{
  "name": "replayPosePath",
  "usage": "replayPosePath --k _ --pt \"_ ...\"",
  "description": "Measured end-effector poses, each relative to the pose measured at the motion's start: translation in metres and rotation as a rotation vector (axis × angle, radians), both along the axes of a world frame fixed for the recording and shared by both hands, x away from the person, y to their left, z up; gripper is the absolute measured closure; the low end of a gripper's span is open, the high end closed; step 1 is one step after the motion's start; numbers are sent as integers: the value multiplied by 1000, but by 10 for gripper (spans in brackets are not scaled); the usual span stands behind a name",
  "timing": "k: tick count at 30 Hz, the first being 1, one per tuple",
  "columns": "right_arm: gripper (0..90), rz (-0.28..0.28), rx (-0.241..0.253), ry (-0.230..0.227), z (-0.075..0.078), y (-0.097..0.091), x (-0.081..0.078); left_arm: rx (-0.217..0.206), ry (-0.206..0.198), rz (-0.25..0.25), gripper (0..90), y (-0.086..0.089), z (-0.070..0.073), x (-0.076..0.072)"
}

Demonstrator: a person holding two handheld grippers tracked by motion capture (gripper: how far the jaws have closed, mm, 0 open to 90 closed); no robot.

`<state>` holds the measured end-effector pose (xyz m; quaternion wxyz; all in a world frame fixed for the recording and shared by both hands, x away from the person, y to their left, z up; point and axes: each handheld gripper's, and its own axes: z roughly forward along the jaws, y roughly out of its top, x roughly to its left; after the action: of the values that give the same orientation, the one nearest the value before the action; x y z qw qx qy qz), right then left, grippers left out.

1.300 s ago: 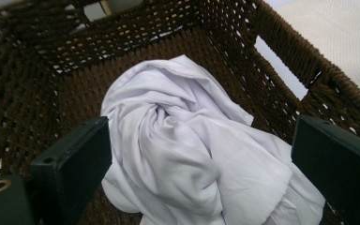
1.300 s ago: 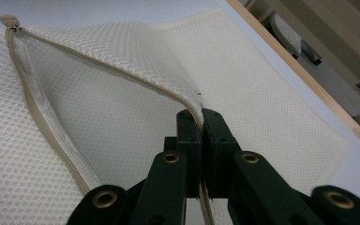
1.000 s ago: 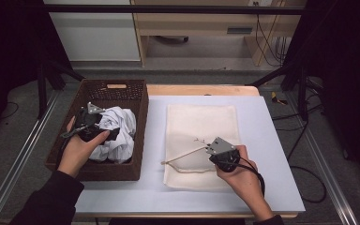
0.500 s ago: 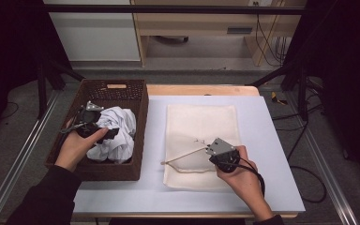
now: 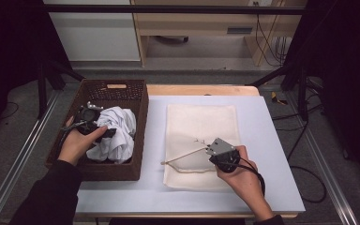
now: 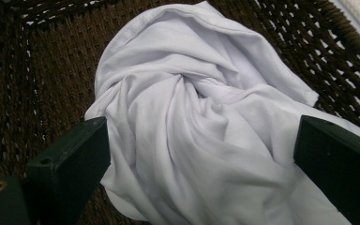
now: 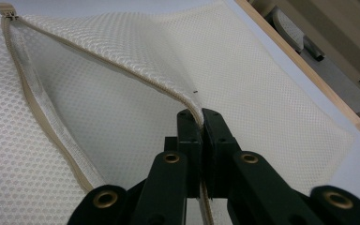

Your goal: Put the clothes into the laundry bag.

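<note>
- On the table [image 5: 272, 140], left side: a brown wicker basket [image 5: 138, 126] holds a crumpled white garment [image 6: 197, 126]; the left gripper [image 6: 201, 159] sits over it, jaws spread wide on either side of the cloth.
- Centre: a cream mesh laundry bag [image 5: 201, 122] lies flat; the right gripper [image 7: 201, 124] is clenched on its zipper edge [image 7: 122, 70], lifting the opening.
- The basket floor beneath the garment is hidden.

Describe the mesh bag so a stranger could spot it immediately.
On the pale blue table, to the right of the brown wicker basket, lies a flat cream mesh bag. Unlike the crumpled white cloth in the basket, it is honeycomb netting with a tan zipper, its open edge pinched up by the right gripper.
</note>
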<state>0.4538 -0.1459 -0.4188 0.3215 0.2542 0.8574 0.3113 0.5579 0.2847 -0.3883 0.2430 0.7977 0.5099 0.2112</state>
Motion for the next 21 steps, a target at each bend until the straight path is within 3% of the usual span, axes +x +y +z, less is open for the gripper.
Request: replayPosePath --k 10,16,21 --pt "871 4 -4 8 -2 0 0 -6 58 33 0 -6 -15 19" --pt "871 1 -3 8 -2 -1 0 -8 46 73 12 1 -17 25" --pt "871 3 -7 9 -2 0 0 -19 53 66 0 4 -21 26"
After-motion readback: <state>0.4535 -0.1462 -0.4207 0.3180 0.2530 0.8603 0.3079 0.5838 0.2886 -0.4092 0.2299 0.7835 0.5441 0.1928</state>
